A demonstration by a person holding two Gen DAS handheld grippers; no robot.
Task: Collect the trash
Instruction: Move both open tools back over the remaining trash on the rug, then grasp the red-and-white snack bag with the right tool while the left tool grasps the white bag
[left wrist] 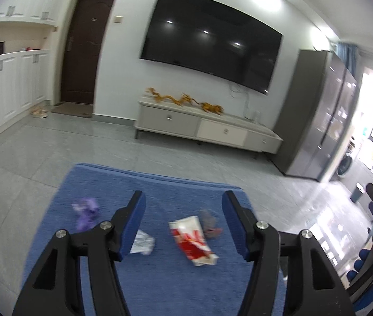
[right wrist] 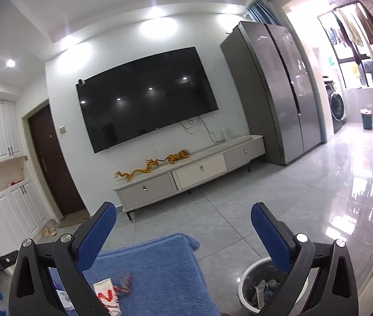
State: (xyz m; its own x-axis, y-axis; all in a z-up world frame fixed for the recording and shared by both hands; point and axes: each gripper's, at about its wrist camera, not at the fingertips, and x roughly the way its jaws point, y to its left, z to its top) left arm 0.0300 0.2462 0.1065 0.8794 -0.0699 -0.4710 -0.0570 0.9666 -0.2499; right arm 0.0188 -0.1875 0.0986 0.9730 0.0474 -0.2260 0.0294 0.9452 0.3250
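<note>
While the left gripper (left wrist: 183,205) hangs with its jaws spread over the blue towel (left wrist: 160,184), a red-and-white wrapper (left wrist: 191,237) lies between them — its print too blurred to read. A white scrap (left wrist: 143,242), a purple scrap (left wrist: 86,210) and a brownish scrap (left wrist: 210,223) lie nearby. The right gripper (right wrist: 183,221) is spread too, holding nothing; the bin (right wrist: 249,287) stands just right of the towel, trash inside.

4 trash pcs (left wrist: 192,237), 1 towel (left wrist: 160,184), 1 bin (right wrist: 249,271).
</note>
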